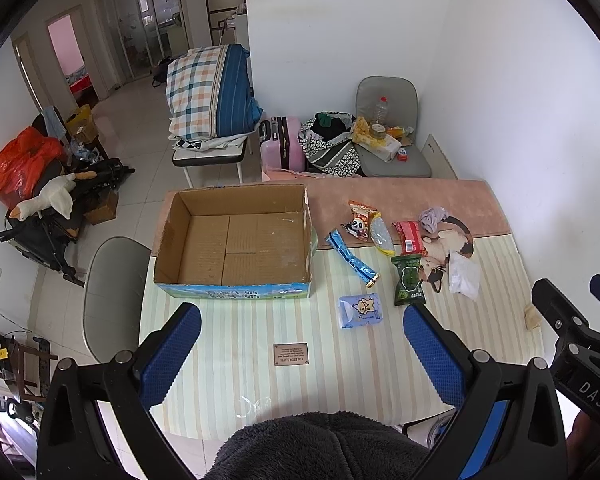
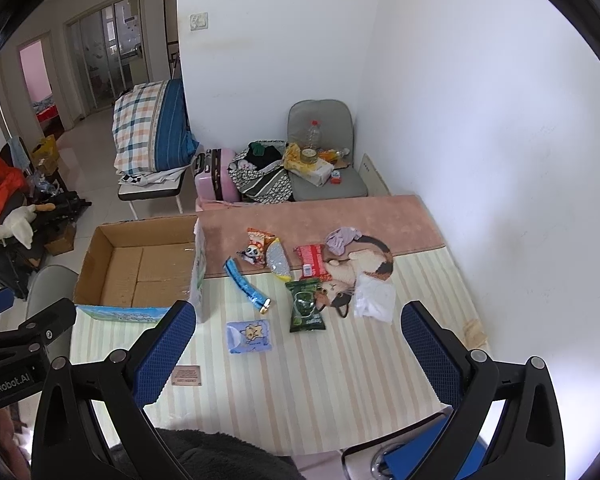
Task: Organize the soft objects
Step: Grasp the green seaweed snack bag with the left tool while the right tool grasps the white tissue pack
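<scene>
Both the left tool (image 1: 302,348) and right tool (image 2: 298,344) hang spread apart and empty above the tabletop (image 1: 228,344), likely readying to move the scattered packets (image 1: 408,280) into the empty box (image 1: 236,240) alongside.

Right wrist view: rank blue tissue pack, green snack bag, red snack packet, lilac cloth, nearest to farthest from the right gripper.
1. blue tissue pack: nearest, just ahead on the striped mat, left of centre.
2. green snack bag: a little farther, centre, beside the cat cushion.
3. red snack packet: behind the green bag.
4. lilac cloth: farthest, on the pink mat.

The right gripper is open, holding nothing.
</scene>
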Available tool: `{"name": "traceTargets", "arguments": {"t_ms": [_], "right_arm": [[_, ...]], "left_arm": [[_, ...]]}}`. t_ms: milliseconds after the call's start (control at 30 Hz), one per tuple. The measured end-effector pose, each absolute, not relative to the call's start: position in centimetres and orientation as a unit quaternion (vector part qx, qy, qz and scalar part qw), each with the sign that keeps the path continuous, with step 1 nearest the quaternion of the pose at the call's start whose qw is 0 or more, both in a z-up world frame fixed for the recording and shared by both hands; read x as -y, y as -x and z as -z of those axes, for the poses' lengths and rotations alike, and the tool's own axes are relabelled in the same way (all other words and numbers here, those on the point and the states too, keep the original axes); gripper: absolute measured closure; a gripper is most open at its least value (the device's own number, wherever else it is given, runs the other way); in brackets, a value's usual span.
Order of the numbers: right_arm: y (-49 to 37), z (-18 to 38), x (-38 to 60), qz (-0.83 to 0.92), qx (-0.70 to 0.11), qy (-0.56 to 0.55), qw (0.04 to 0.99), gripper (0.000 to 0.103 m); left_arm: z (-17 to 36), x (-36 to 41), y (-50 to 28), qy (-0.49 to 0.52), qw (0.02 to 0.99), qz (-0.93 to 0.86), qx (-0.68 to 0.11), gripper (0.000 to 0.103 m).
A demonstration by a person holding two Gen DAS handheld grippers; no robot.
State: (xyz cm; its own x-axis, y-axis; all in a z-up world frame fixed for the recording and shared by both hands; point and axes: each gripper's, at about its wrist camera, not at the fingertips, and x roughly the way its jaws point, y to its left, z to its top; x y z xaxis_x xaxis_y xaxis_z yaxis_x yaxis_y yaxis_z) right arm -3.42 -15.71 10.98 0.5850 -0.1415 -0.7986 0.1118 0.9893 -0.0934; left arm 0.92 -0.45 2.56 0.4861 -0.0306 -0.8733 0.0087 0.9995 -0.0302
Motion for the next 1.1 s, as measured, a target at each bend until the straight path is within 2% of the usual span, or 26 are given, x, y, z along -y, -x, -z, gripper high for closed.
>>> {"name": "traceTargets", "arguments": {"t_ms": [267,467,800,1100], "right_arm": [[1.8,-8.2,19.2,0.090,-0.469,-0.011,0.878,0.000],[-2.0,-3.2,24.4,0.115,-0.506,-0.037,0.854,0.000],[-12.1,13.0,37.8,0.164,-0.621,-0.085,0.762,0.000],[-20.7,27.7,46.9,0.160,-0.718,-0.132,0.664,0.000]], "left_arm": [[0.0,2.8,-5.7,0.001,0.848,0.030,-0.529,0.000],[7.4,6.6,-12.1,-0.011,0.801,0.054,-0.596,0.000],[21.8,15.5,-20.1,-0.001,0.710,0.096,-0.698,0.000],[32.1,23.7,-24.7,-0.039,0.650,0.124,-0.748,0.000]]}}
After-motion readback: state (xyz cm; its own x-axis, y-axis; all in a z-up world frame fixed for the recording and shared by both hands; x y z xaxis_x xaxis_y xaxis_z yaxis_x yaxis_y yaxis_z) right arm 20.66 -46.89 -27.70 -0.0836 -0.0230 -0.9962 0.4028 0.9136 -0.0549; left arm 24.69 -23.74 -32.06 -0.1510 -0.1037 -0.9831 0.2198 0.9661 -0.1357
